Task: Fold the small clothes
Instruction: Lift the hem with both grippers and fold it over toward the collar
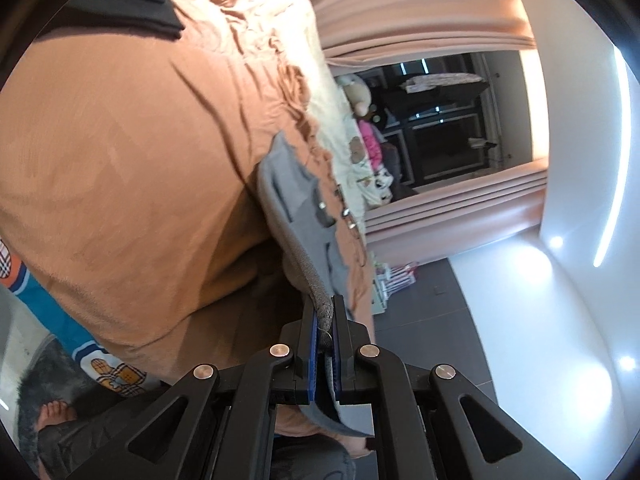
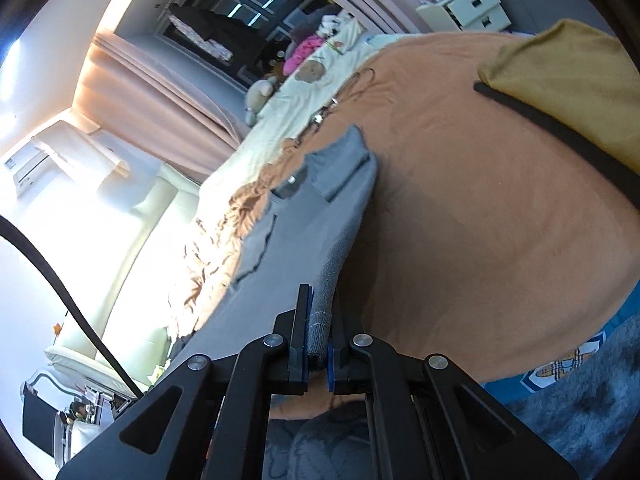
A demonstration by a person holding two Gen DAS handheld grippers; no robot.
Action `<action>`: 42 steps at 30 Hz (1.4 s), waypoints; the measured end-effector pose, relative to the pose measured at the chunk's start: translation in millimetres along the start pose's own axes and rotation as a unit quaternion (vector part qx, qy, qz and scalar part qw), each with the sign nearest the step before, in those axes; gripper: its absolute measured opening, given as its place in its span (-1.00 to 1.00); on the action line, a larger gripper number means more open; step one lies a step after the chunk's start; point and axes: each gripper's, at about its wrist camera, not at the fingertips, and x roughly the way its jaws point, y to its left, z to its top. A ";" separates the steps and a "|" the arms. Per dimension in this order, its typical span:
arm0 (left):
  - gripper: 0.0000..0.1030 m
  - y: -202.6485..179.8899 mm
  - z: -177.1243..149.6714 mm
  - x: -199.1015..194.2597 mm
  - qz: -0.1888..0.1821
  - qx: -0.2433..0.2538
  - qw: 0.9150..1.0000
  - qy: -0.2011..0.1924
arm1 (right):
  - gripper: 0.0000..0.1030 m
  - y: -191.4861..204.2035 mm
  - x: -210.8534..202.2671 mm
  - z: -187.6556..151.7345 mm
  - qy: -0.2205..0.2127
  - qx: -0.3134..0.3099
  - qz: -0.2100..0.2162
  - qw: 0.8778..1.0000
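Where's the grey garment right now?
The grey garment is pinched in both grippers, left and right, stretching from them over the orange bedspread in both wrist views.

A bed with an orange-brown blanket (image 2: 480, 220) bears a mustard, black-edged cushion (image 2: 568, 88), perhaps folded clothing, near one edge.

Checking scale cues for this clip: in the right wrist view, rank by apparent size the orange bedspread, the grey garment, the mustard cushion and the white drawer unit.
1. orange bedspread
2. grey garment, though being close to the camera enlarges it
3. mustard cushion, partly cut off at the edge
4. white drawer unit
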 end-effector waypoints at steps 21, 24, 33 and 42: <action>-0.90 -77.1 1.7 -92.1 -0.115 0.035 0.991 -0.064 | -0.96 11.0 -66.8 -21.3 -0.068 -0.052 0.082 0.993; -0.90 -82.8 0.2 -103.5 -0.124 0.037 0.989 -0.071 | -0.96 6.0 -69.9 -26.1 -0.076 -0.055 0.089 0.992; -0.90 -82.4 -3.4 -114.5 -0.127 0.031 0.988 -0.081 | -0.96 -10.1 -58.1 -36.9 -0.082 -0.046 0.087 0.992; -0.90 -55.9 16.7 -77.7 -0.092 0.001 0.993 -0.076 | -0.96 -18.7 -7.7 -13.4 -0.061 -0.031 0.064 0.996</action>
